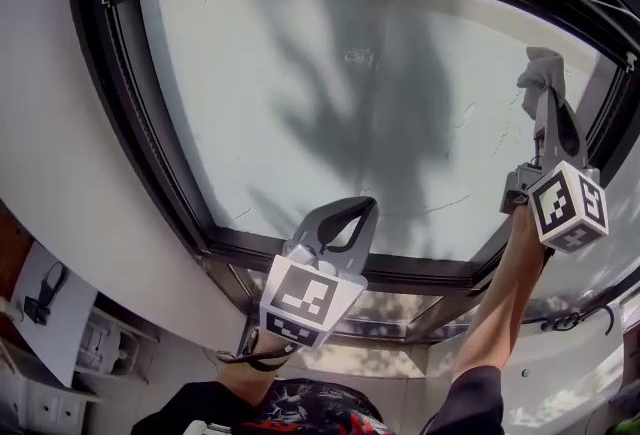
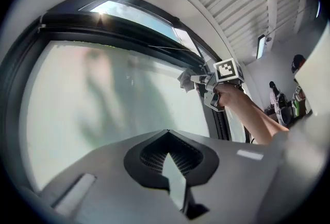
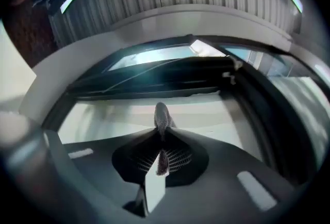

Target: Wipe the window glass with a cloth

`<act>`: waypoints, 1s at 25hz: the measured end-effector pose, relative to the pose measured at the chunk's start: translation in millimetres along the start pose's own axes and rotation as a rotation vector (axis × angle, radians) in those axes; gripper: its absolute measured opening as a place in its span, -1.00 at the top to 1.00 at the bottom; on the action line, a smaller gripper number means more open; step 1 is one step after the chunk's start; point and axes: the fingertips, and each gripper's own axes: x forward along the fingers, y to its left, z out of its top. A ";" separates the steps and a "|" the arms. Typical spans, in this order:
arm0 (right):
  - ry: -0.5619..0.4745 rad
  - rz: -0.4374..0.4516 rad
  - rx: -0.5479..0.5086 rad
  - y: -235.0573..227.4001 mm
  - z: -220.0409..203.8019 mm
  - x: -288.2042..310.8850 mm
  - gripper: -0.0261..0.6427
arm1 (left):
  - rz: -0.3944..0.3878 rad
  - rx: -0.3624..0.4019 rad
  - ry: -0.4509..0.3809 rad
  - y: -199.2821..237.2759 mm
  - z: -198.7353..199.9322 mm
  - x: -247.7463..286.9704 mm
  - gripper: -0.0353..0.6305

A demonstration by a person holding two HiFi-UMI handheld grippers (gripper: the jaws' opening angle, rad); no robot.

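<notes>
The window glass (image 1: 330, 113) filled most of the head view, a pale, cloudy pane with a soft grey shadow (image 1: 370, 123) across its middle. A dark frame (image 1: 135, 123) ran round the glass on every side. Against the right edge of the glass, high up, the right tool (image 1: 545, 93) was raised on an outstretched arm. Its jaws were pinched together on a grey cloth (image 1: 540, 71), whose free end bunched out past the tips toward the pane. Held that way, the fabric and not the hard jaws would meet the glass. In the right gripper view the cloth (image 3: 162, 115) stood up as a narrow fold from between the closed jaws. Whether it was pressing on the glass or just beside it could not be told. In front of the lower edge of the glass, the left tool (image 1: 366, 207) pointed at the pane with its jaws closed on nothing. It probably waited there out of the wiping path, since one cloth needs one tool. Judging by the cloth's place at the right edge, a stroke was starting or ending there.
</notes>
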 end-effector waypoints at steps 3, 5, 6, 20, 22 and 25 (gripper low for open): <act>-0.013 0.188 0.081 90.1 -15.9 24.3 0.87 | 0.055 -0.049 0.052 42.1 -9.9 -23.7 0.91; -0.015 0.304 0.119 153.0 -25.0 30.1 0.87 | 0.096 -0.076 0.060 70.0 -10.8 -44.7 0.91; -0.011 0.366 0.138 187.2 -29.2 32.6 0.87 | 0.131 -0.071 0.057 86.7 -8.6 -58.0 0.91; 0.084 0.877 0.240 529.8 -67.7 69.5 0.87 | 0.332 -0.165 -0.040 217.7 33.3 -230.8 0.89; 0.099 0.877 0.237 537.8 -74.1 73.0 0.87 | 0.318 -0.122 0.007 219.5 27.2 -230.8 0.89; 0.110 0.824 0.212 520.6 -84.0 76.8 0.87 | 0.281 -0.072 0.043 219.1 17.7 -222.0 0.89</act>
